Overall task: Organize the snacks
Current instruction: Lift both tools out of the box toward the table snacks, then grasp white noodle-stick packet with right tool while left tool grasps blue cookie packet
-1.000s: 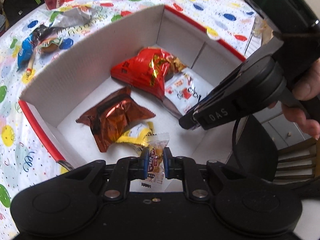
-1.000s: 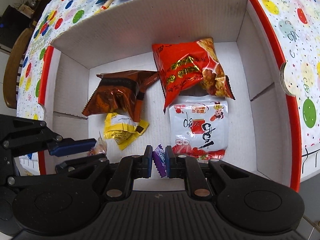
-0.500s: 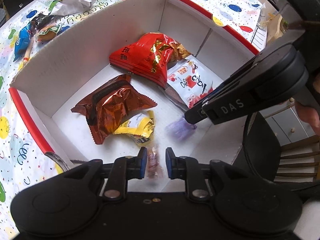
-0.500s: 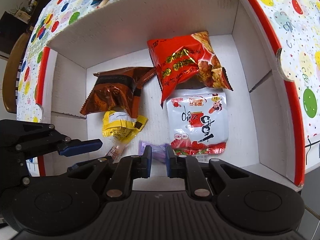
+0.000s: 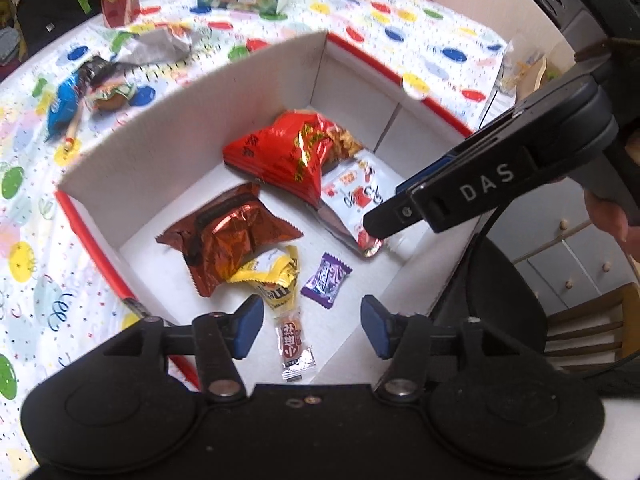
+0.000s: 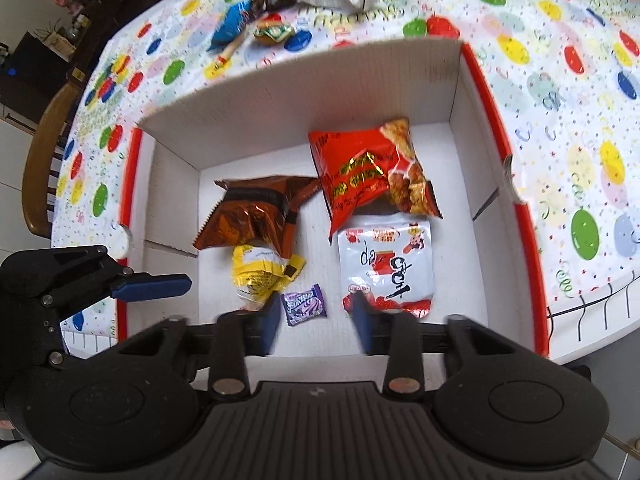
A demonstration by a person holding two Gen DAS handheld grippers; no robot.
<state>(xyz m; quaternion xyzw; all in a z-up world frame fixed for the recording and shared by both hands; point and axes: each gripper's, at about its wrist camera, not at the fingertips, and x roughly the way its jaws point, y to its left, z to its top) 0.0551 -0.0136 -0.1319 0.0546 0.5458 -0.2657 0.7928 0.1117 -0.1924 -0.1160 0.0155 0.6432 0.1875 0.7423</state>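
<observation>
Party-print table (image 6: pixel 560 92), box (image 5: pixel 168 148): I've just released both, left gripper (image 5: pixel 312 326) and right gripper (image 6: pixel 314 322) jaws spread empty, sausage stick (image 5: pixel 294 344) and purple candy (image 6: pixel 304 304) now on box floor, more snacks outside.

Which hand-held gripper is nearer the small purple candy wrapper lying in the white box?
Right. The right hand-held gripper hangs open directly over the small purple candy wrapper; the left hand-held gripper is open beside it.

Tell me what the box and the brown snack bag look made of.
Box: looks like corrugated cardboard, matt white inside with red top edges; fluting lines show on its back wall.
Brown snack bag: seemingly metallised plastic film, glossy; crinkled, with bright glints and zigzag-cut ends.
</observation>
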